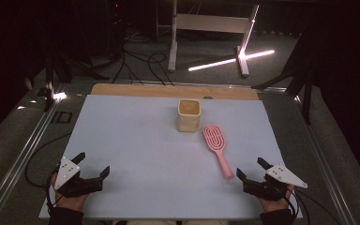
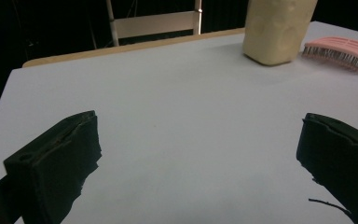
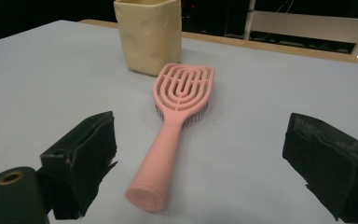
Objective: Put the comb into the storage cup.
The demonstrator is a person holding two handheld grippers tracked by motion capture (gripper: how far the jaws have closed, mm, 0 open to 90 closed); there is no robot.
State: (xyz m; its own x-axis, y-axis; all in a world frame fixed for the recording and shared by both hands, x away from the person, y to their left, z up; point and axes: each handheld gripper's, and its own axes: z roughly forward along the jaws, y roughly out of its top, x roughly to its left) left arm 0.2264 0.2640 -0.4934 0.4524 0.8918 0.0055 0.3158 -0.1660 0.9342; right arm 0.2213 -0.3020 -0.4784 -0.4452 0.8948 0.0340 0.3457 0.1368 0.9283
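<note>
Hairbrush: light, stiff plastic; best gripped at its handle by the spread, empty right claw.

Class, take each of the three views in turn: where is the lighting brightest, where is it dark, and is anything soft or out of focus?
High view: bright light strip glares on the floor; surroundings dark; table evenly lit. Left gripper view: near fingers soft, cup cut off at the top edge. Right gripper view: pink hairbrush fairly sharp, faint shadow under its bristles; background black.
</note>
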